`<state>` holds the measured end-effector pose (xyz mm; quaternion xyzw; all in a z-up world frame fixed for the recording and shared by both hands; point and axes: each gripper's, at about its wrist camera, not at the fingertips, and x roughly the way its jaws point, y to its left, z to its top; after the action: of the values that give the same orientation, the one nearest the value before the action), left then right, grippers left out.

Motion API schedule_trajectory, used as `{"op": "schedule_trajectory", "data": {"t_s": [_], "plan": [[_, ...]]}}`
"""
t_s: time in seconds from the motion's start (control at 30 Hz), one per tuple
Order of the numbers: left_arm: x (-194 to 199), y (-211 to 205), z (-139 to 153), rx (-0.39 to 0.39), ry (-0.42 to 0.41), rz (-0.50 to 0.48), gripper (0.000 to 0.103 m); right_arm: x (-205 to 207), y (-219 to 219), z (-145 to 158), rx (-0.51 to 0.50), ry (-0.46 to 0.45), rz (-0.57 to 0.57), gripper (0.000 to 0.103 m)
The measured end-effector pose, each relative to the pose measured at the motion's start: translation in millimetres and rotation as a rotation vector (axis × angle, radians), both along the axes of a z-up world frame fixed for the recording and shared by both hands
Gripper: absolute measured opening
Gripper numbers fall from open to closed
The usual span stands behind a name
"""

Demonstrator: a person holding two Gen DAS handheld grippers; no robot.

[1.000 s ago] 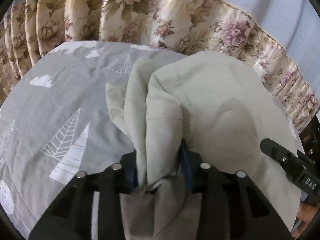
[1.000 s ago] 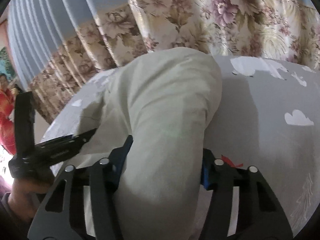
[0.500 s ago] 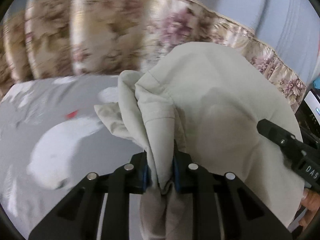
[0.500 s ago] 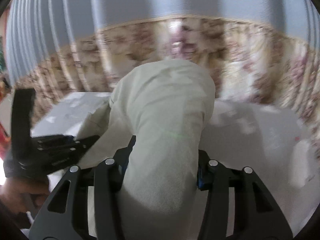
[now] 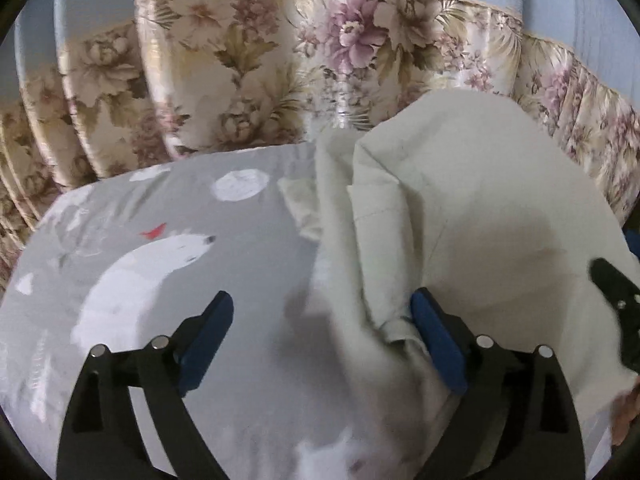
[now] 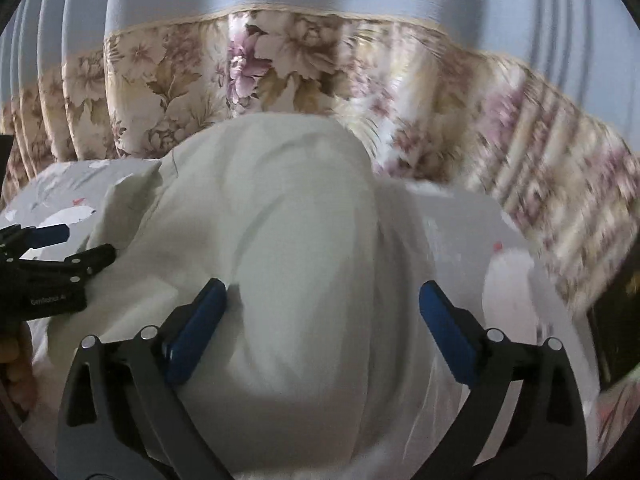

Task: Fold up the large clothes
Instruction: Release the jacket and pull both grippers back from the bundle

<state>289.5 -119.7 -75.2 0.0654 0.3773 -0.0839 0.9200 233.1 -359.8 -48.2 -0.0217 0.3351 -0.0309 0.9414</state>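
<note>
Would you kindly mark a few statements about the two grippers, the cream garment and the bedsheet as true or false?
1. The left gripper is clamped shut on the cream garment. False: its jaws stand wide apart, and the cloth only lies against the right-hand pad.
2. The right gripper has its jaws open. True.
3. The grey bedsheet shows a white polar bear print. True.
4. The garment is dark blue. False: it is cream.
5. A floral curtain hangs behind the bed. True.
</note>
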Motion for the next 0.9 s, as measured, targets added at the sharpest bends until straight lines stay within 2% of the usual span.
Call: {"op": "schedule_trajectory", "data": {"t_s": [0.07, 0.13, 0.23, 0.3, 0.4, 0.5, 0.57, 0.63, 0.67, 0.7, 0.73, 0.8, 0.87, 0.9], "plan": [[-15, 11, 2, 0.001, -0.009, 0.003, 0.091, -23, 12, -3, -0.034, 0.018, 0.027, 0.100], [-36, 33, 9, -0.061, -0.021, -0.006, 0.091, -44, 22, -1, -0.077, 0.009, 0.047, 0.100], [-66, 57, 22, -0.091, -0.058, -0.002, 0.096, -67, 32, 28, -0.045, -0.056, 0.050, 0.100], [-85, 73, 31, -0.067, -0.104, 0.021, 0.099, -71, 42, 44, -0.046, -0.063, 0.039, 0.100], [-105, 92, 43, -0.040, -0.186, 0.083, 0.101, -68, 73, 57, -0.101, 0.004, 0.014, 0.100], [-112, 111, 55, -0.059, -0.226, 0.133, 0.101, -73, 106, 66, -0.052, -0.030, 0.080, 0.100], [-114, 120, 62, -0.036, -0.283, 0.154, 0.101, -71, 132, 71, -0.045, -0.046, 0.145, 0.100], [-111, 129, 64, 0.028, -0.302, 0.204, 0.101, -62, 152, 73, -0.119, -0.020, 0.120, 0.100], [-108, 133, 63, 0.044, -0.289, 0.227, 0.101, -60, 163, 74, -0.174, -0.016, 0.120, 0.100], [-107, 137, 64, 0.042, -0.279, 0.235, 0.101, -62, 167, 74, -0.188, -0.036, 0.124, 0.100], [-109, 141, 63, 0.025, -0.274, 0.239, 0.101, -68, 169, 72, -0.180, -0.067, 0.107, 0.100], [-115, 145, 61, -0.024, -0.284, 0.219, 0.101, -71, 161, 67, -0.133, -0.067, 0.036, 0.100], [-114, 142, 58, -0.042, -0.260, 0.199, 0.101, -70, 149, 59, 0.006, -0.012, 0.035, 0.100], [-113, 139, 57, -0.031, -0.244, 0.192, 0.101, -69, 147, 58, 0.037, 0.011, 0.050, 0.100]]}}
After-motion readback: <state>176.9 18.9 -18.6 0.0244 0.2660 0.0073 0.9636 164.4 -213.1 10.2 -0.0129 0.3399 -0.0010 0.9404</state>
